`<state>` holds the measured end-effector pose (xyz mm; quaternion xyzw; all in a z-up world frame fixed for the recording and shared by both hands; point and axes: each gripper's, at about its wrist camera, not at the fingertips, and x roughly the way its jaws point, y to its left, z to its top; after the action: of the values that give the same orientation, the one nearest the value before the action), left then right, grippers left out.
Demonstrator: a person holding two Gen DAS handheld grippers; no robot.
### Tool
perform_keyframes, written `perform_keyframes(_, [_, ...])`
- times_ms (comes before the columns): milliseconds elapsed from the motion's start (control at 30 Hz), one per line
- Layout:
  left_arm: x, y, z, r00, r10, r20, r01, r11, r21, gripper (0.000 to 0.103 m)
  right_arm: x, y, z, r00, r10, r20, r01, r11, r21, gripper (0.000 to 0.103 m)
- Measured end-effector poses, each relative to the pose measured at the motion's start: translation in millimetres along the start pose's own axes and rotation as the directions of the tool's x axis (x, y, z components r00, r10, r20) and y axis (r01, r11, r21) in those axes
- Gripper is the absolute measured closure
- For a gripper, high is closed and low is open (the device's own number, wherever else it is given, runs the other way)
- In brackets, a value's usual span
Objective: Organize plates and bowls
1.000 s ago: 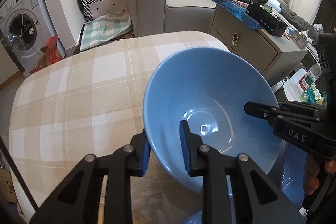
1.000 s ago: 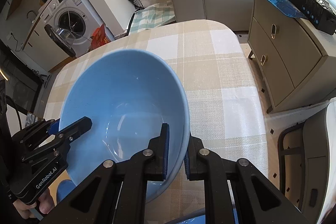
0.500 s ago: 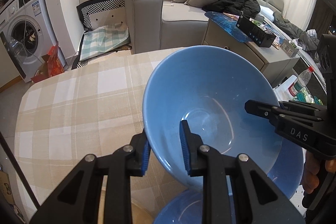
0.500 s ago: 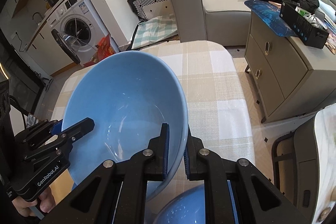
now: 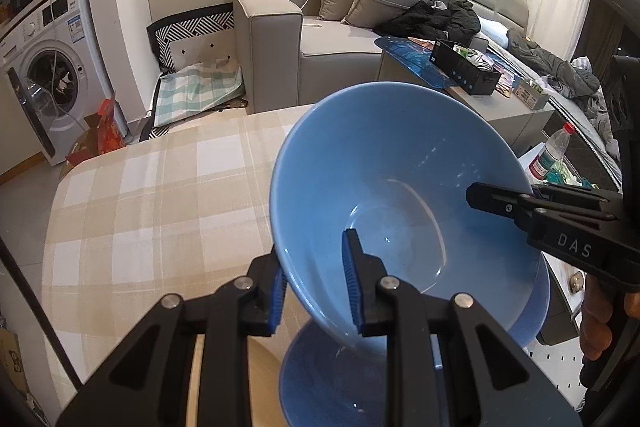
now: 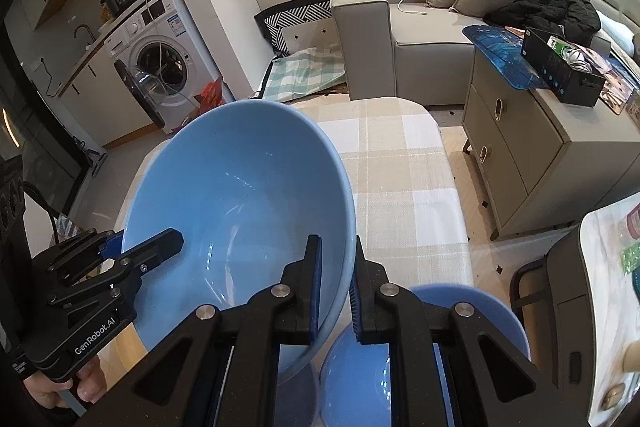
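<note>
Behind the checked tabletop (image 5: 152, 187) a grey sofa (image 5: 276, 39) and a washing machine (image 5: 52, 75) fill the room, and more of that room shows above the bowl than did a second ago: both views have climbed and tipped back. What changed is height. The large blue bowl (image 5: 400, 187) sat close over the cloth a moment earlier; now it hangs well clear of it, and a second blue bowl (image 6: 440, 359) has come into sight directly beneath.

The left tool (image 5: 316, 287) is clenched on the bowl's near wall, one pad outside and one inside. The right tool (image 6: 336, 287) pinches the opposite rim the same way, its jaws nearly together on the thin wall. Neither grip has slackened during the lift (the pads sit at the same spots on the rim as before), so the bowl is carried between two hands, tilted with its mouth towards the sofa.

For the task, I read this as the top bowl being raised off, or carried over, the lower one, with sorting under way and nothing yet set down. Which of the two is meant I cannot tell. The next move would call for a level carry and an even release from both sides, since a two-point hold on a smooth rim could slip if one hand leads.
</note>
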<state>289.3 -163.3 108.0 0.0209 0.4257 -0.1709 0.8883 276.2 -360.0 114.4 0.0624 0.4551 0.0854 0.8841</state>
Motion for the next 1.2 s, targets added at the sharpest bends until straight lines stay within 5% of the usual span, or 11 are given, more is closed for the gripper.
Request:
perform_keyframes(633, [-43.8, 3.3, -69.4, 1.0, 0.025, 0.006, -0.025, 1.0, -0.005, 0.079, -23.1, 36.4, -66.0, 0.999, 0.029, -0.021, -0.03, 0.998, -0.049, 0.09])
perform_keyframes(1200, [-45.9, 3.5, -93.3, 1.0, 0.021, 0.013, -0.021, 1.0, -0.001, 0.079, -18.2, 37.4, -88.1, 0.999, 0.021, -0.031, -0.023, 0.996, -0.082, 0.09])
